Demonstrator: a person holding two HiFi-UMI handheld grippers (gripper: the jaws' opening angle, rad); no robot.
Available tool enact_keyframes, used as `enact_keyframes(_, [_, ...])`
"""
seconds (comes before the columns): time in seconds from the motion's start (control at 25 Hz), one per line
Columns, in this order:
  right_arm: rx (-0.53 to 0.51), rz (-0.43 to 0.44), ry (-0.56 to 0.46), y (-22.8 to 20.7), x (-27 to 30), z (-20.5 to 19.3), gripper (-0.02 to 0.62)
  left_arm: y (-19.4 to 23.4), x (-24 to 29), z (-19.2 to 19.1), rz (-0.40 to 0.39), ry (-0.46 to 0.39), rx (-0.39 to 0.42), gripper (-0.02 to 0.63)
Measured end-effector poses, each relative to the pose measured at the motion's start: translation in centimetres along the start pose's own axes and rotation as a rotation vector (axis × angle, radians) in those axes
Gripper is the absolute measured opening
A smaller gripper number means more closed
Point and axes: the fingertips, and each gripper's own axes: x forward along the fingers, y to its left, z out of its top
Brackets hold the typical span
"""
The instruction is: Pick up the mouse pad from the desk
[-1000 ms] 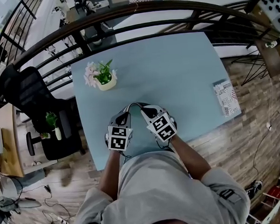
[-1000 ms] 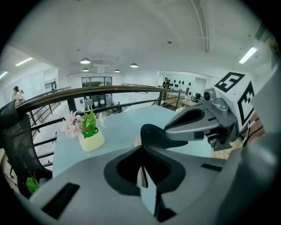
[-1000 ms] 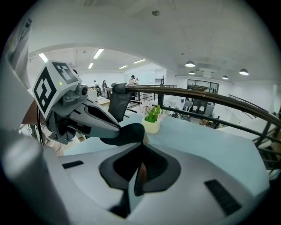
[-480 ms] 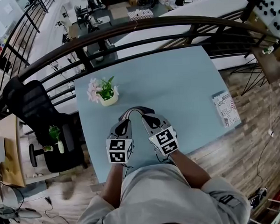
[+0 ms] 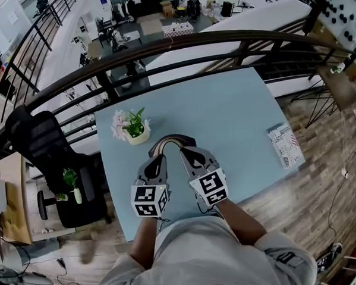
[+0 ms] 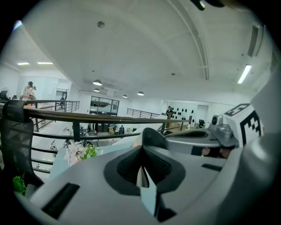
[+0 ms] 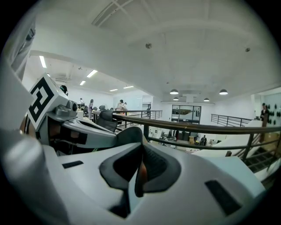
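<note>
Clamps the mouse pad (image 5: pixel 171 139) at one end in the left tongs (image 5: pixel 157 153), at the other in the right tongs (image 5: pixel 185 151). Holds it bowed upward above the light-blue bench (image 5: pixel 224 112), near the potted flowers (image 5: pixel 131 126).

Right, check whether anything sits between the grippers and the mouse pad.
Nothing visible does. The left gripper and right gripper are each shut on an edge of the mouse pad, which arches between them above the desk. The flower pot stands apart, near the desk's far left corner.
</note>
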Motion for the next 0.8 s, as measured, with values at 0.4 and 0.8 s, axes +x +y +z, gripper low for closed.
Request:
enact_keyframes(0.4, [0.002, -0.014, -0.097, -0.4, -1.7, 4.0, 0.015, -1.2, -1.0, 3.6, -0.015, -0.102, 0.023, 0.025])
enact_keyframes(0.8, [-0.034, -0.017, -0.182, -0.4, -2.8, 7.8, 0.015, -1.7, -2.2, 6.6, -0.024, -0.189, 0.036, 0.025])
